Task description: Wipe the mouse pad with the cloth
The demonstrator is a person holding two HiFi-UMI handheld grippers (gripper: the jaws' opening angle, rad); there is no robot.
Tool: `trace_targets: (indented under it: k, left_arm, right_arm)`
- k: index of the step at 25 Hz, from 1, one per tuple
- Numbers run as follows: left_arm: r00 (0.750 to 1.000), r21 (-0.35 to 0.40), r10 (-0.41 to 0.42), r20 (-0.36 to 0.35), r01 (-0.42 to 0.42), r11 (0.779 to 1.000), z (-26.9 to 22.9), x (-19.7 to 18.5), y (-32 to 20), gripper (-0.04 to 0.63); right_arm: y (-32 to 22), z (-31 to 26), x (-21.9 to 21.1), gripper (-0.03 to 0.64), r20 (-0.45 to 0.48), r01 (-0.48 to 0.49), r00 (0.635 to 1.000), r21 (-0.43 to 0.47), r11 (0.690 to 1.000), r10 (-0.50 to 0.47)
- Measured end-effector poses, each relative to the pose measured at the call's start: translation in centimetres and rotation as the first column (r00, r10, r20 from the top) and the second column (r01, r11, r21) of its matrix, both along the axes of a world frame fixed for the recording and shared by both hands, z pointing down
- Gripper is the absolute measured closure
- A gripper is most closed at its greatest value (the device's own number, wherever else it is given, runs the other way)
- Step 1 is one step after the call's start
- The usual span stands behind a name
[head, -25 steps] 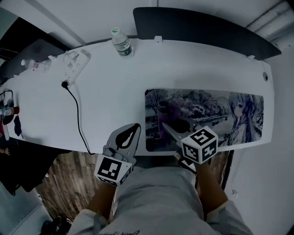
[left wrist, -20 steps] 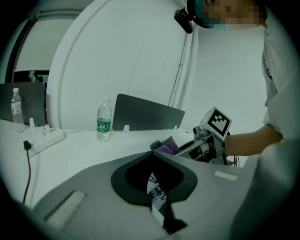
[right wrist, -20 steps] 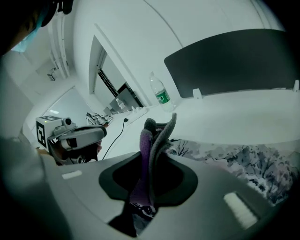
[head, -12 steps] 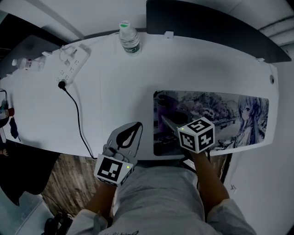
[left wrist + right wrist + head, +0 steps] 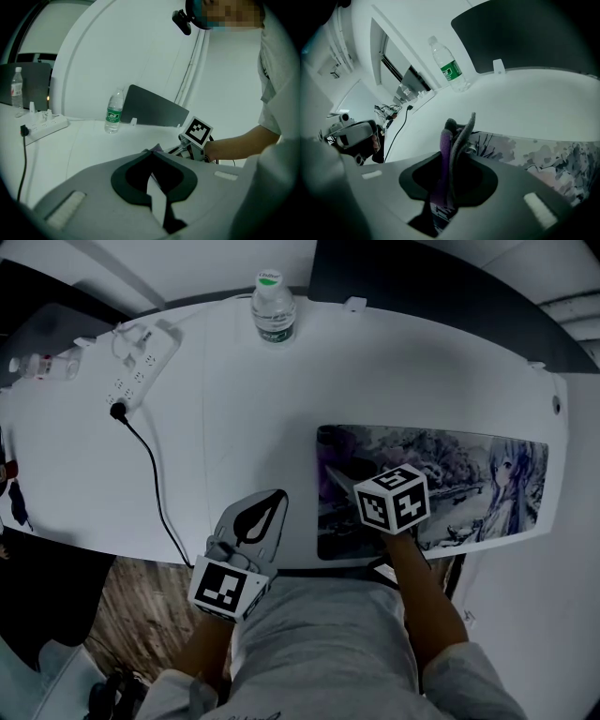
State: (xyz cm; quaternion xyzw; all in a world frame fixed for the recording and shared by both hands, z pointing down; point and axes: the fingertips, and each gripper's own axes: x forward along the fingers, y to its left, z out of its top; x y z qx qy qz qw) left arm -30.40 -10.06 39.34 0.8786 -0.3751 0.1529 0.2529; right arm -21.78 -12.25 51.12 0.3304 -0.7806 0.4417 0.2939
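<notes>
While the person leans over the white surface [image 5: 234, 427], the right forearm reaches forward over the near edge and the right gripper [image 5: 447, 161] points toward the left end of the printed mouse pad [image 5: 469, 474]. Its fingers are clamped on a folded purple-grey cloth [image 5: 450, 136], which stands up between them and meets the pad's left end. The pad lies along the near edge, toward the right corner.

The left gripper [image 5: 277, 498] sits at the near edge just left of the pad, tilted away from the person. Its fingers are pressed together with nothing between them.

A green-labelled water bottle [image 5: 272, 306] stands at the far edge. A white power strip [image 5: 131, 367] lies toward the far left corner, and its black cable [image 5: 155, 493] runs to the near edge.

Compared with a second ago, the right gripper has moved further in from the near edge and closer to the pad's left end. The left gripper has kept its place.
</notes>
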Motion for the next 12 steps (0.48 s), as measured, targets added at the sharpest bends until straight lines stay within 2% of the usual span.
trace_targets:
  k: [6, 12]
  left_arm:
    - [1.000, -0.005, -0.023, -0.005, 0.023, 1.000, 0.6, 0.2, 0.0, 0.577]
    - [0.998, 0.006, -0.066, -0.009, 0.066, 0.998, 0.7, 2.5, 0.8, 0.577]
  right_arm:
    - [-0.4, 0.3, 1.1, 0.525, -0.026, 0.027, 0.999, 0.002, 1.000, -0.027]
    - [-0.2, 0.4, 3.6, 0.525, -0.026, 0.041, 0.999, 0.012, 0.999, -0.041]
